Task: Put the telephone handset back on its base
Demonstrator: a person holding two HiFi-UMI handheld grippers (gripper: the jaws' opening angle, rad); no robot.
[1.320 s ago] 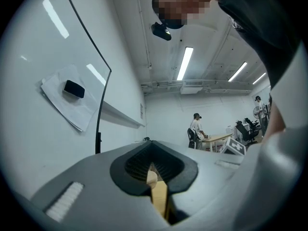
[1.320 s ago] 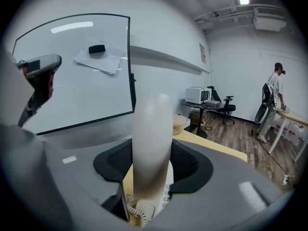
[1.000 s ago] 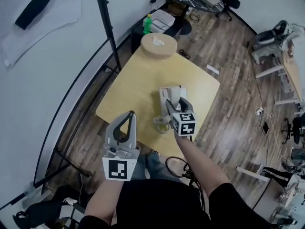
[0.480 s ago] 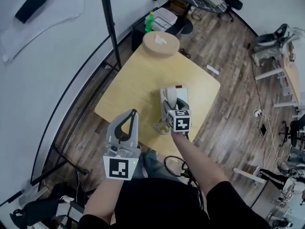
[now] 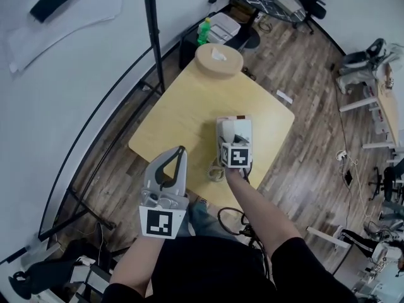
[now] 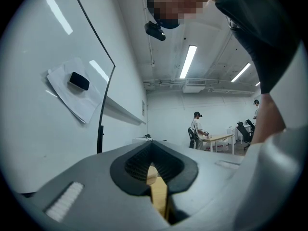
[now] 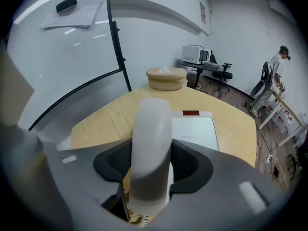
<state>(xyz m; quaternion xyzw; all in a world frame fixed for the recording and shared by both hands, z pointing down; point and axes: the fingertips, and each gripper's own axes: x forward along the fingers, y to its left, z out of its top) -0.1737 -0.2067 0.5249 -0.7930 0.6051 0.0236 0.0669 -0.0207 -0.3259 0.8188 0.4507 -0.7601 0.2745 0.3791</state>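
Placement step: right gripper (image 7: 153, 174), jaws wide and clamped on the handset (image 7: 151, 138), is poised at the base (image 7: 195, 129) at 12 o'clock, and next needs aligned lowering (left gripper (image 6: 153, 150) closed, empty).

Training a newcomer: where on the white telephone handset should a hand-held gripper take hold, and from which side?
Across the slim middle bar of the white telephone handset, coming from above its back; the bar looks narrow enough for the jaws, as the right hand-held gripper shows.

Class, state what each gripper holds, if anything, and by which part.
The right gripper clamps the white plastic telephone handset around the middle of its handle. The left gripper holds nothing.
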